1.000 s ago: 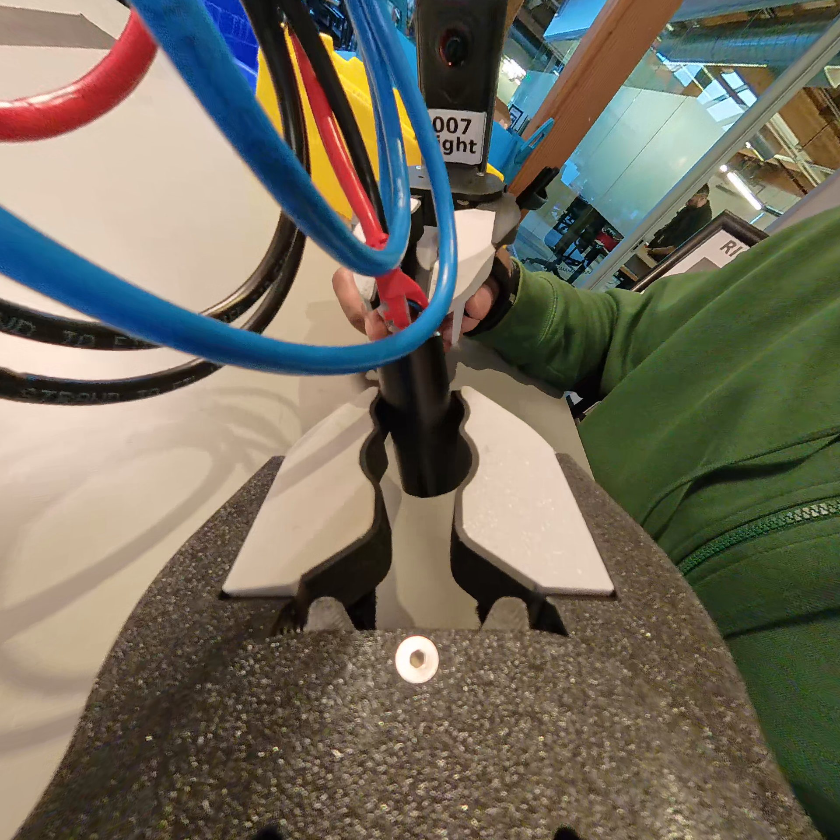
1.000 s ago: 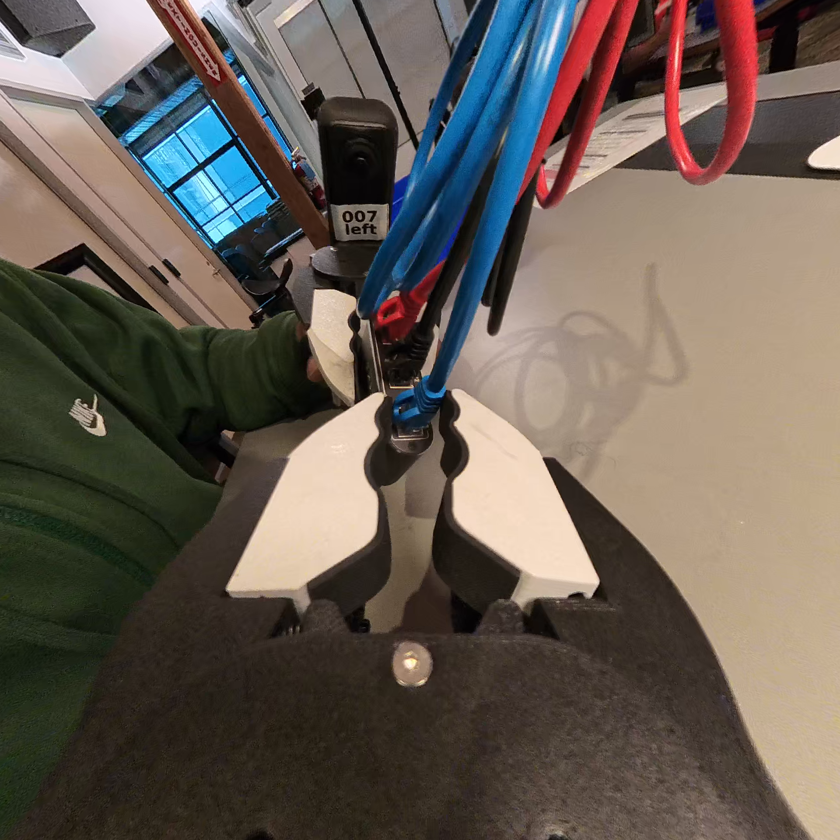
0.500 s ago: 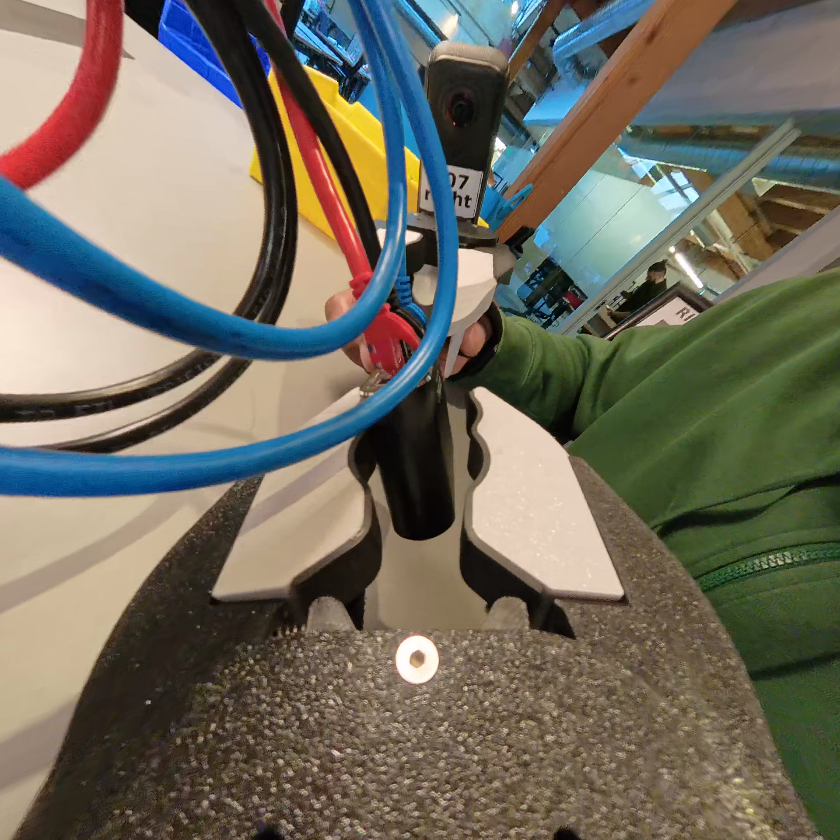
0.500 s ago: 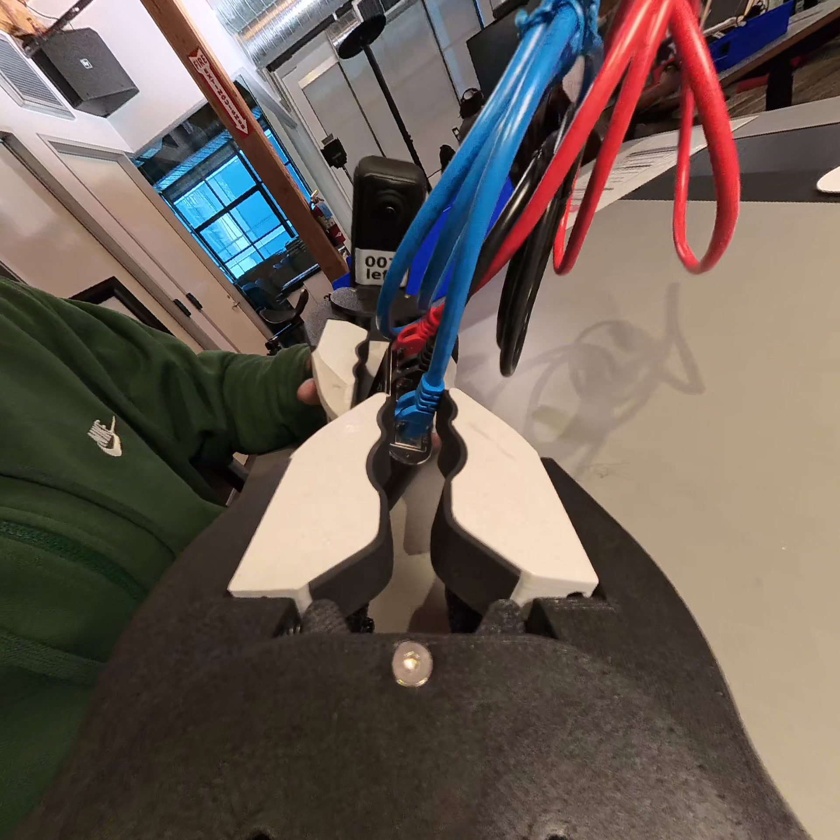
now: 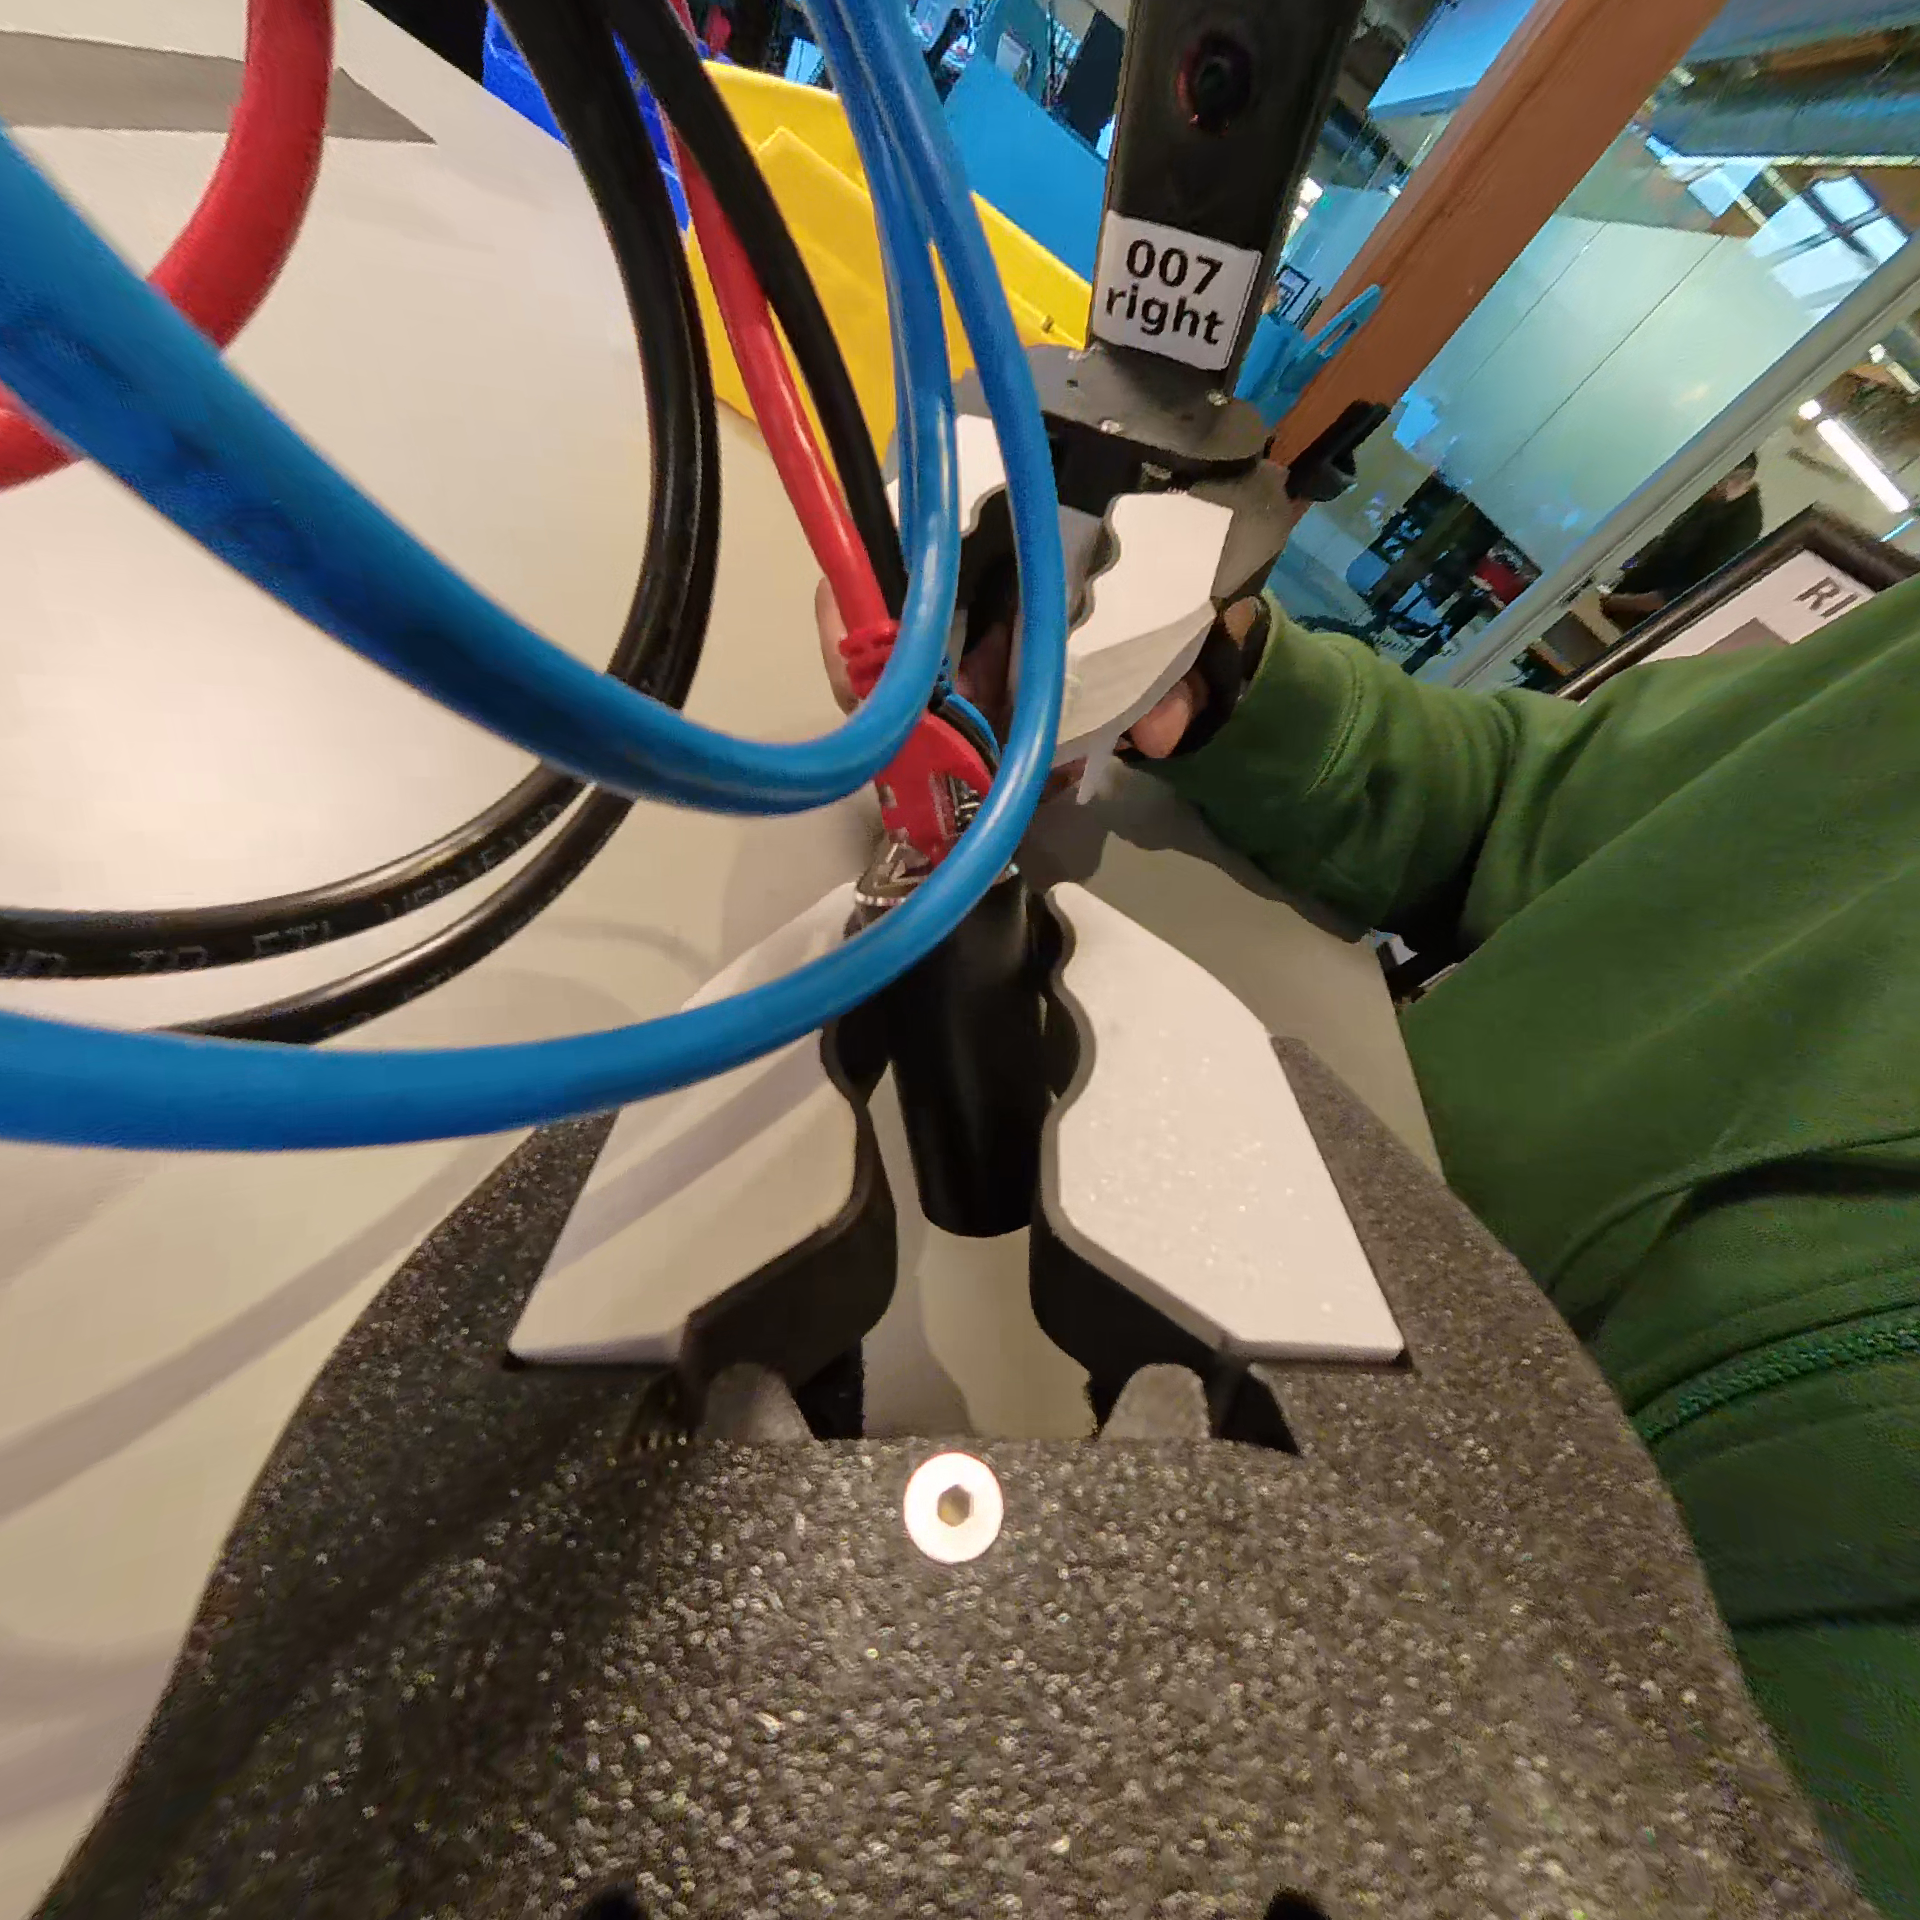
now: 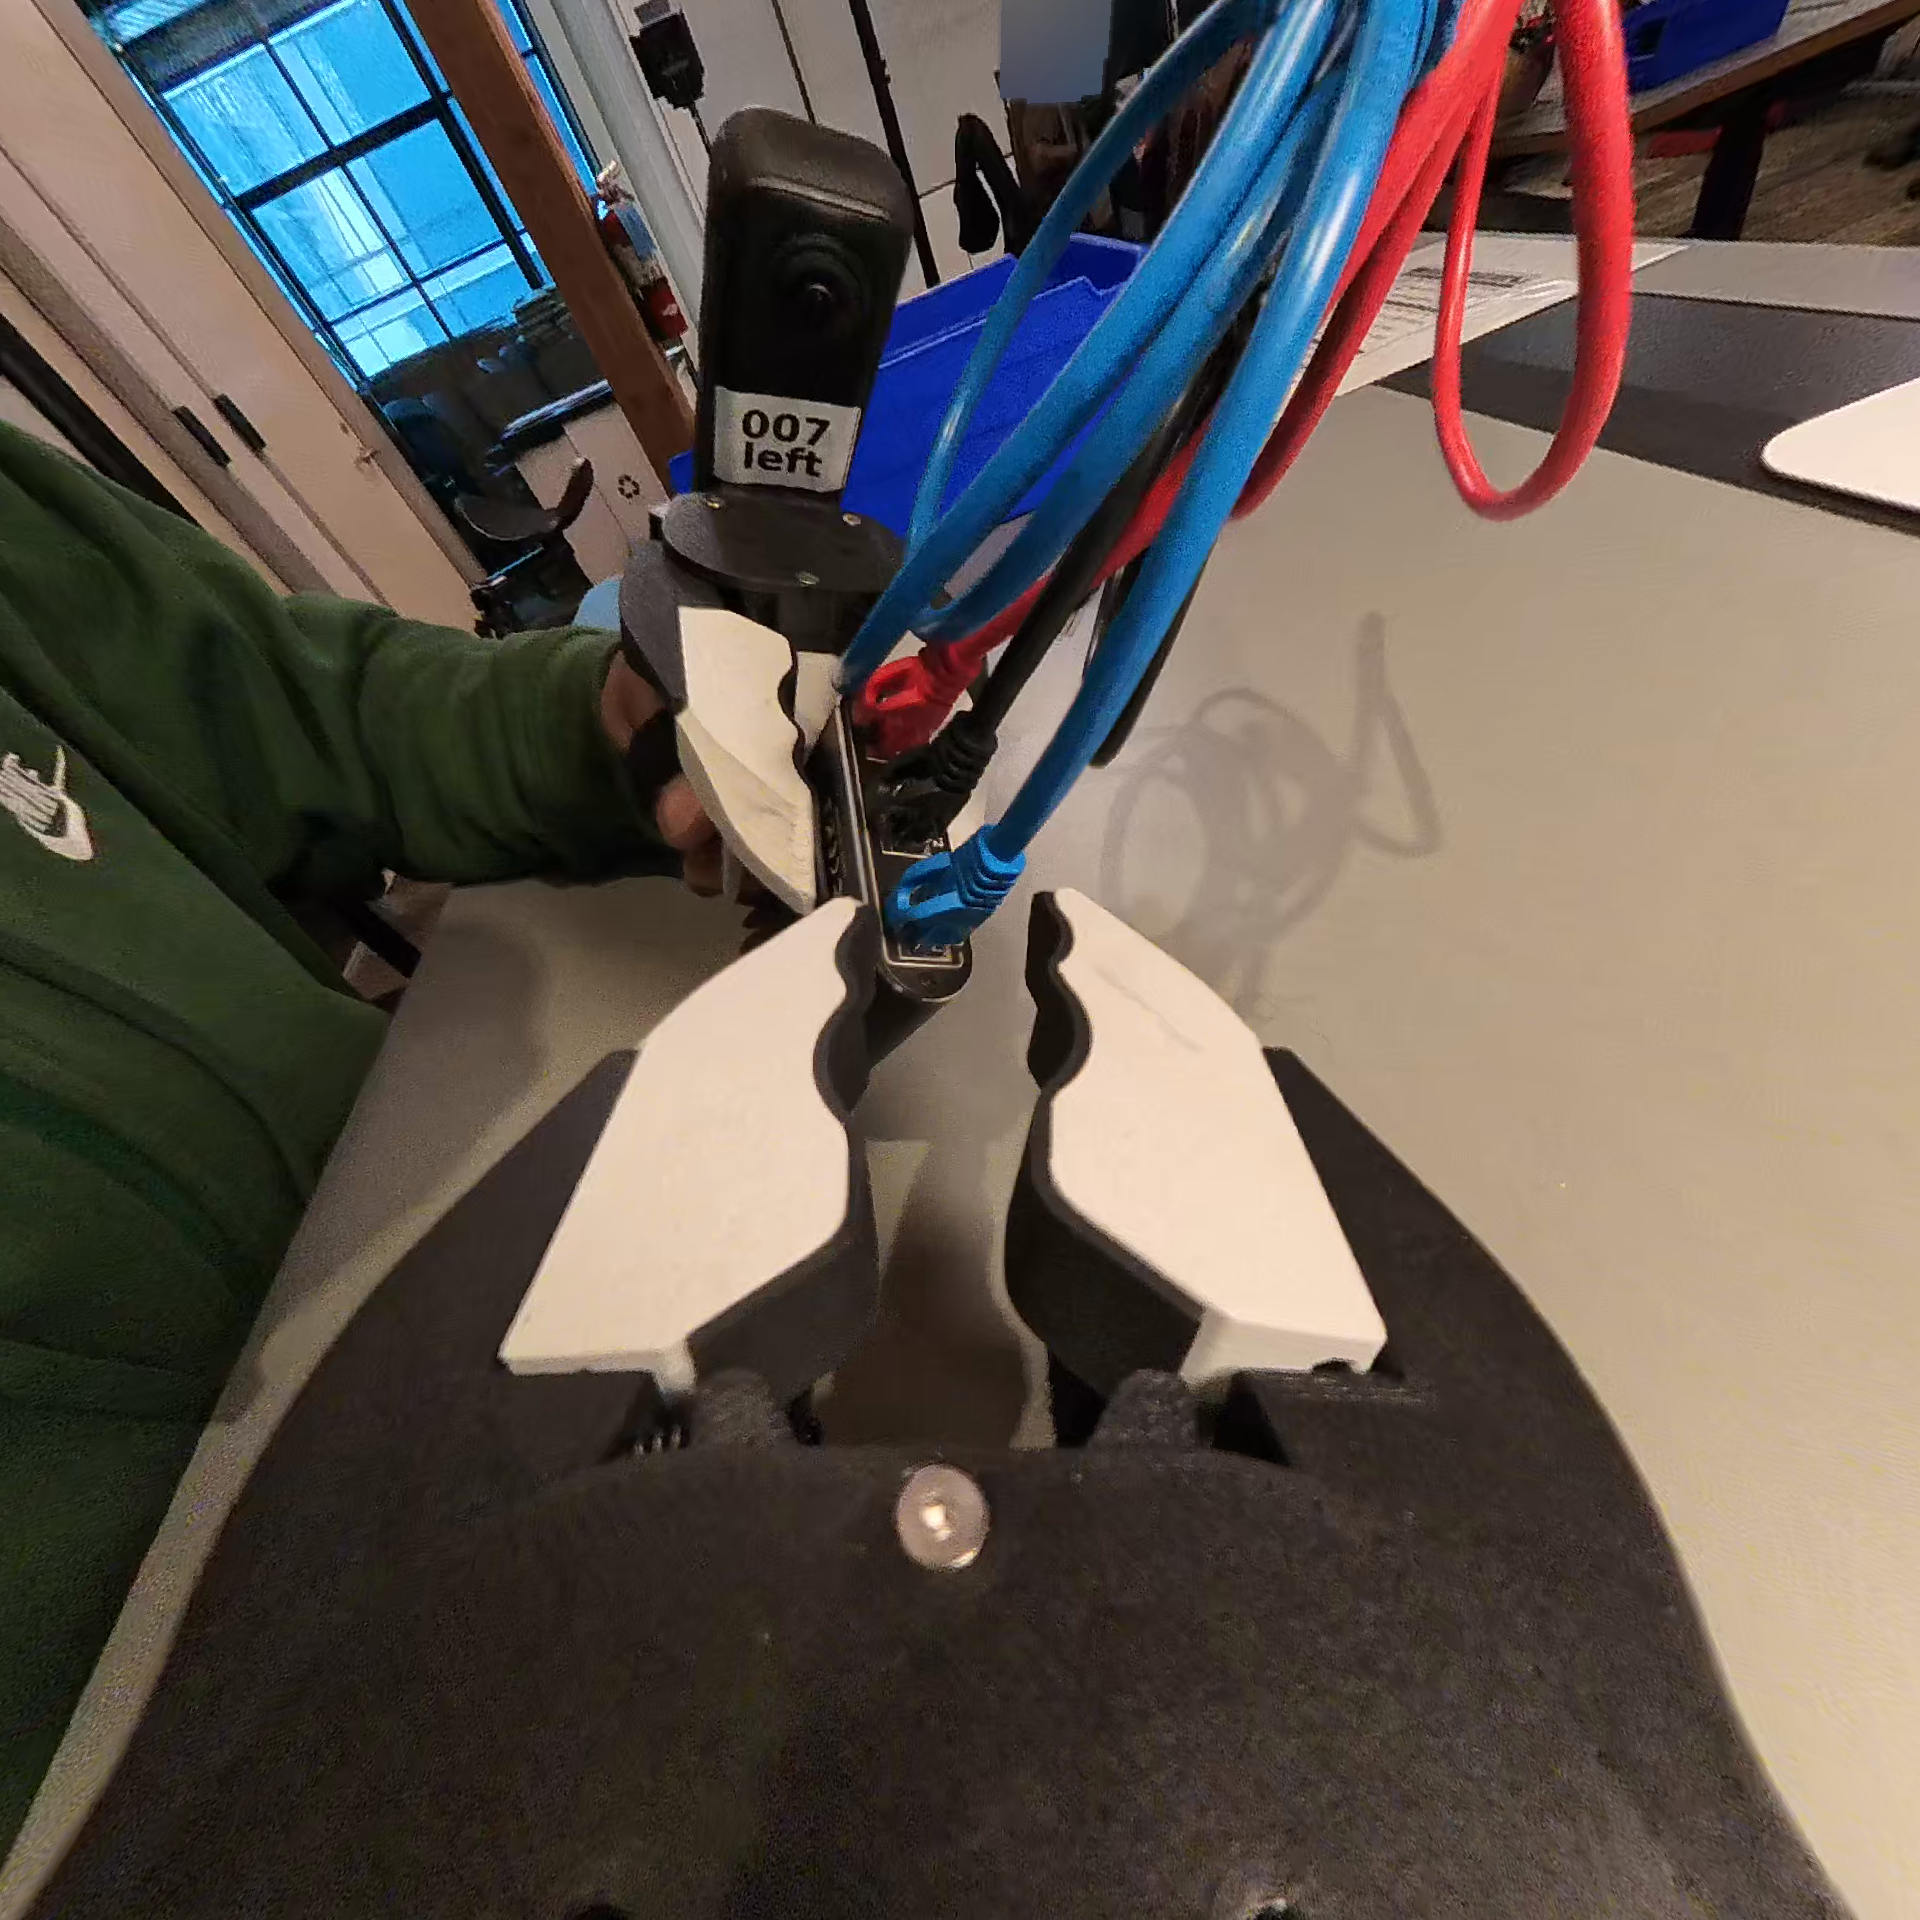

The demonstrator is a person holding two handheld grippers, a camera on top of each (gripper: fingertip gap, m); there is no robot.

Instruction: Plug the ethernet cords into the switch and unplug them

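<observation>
The left gripper [image 5: 961, 1049] clamps the black switch [image 5: 961, 1091] above the counter [image 6: 1558, 935] to steady its ports, while the right gripper [image 6: 940, 997] fingers stand parted around the plugged-in blue cord's connector [image 6: 951, 888], gripping nothing.

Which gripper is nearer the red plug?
Left. The left gripper is shut on the switch, with the red plug just past its fingertips. The right gripper is open at the switch's far end, beside the blue plug.
</observation>
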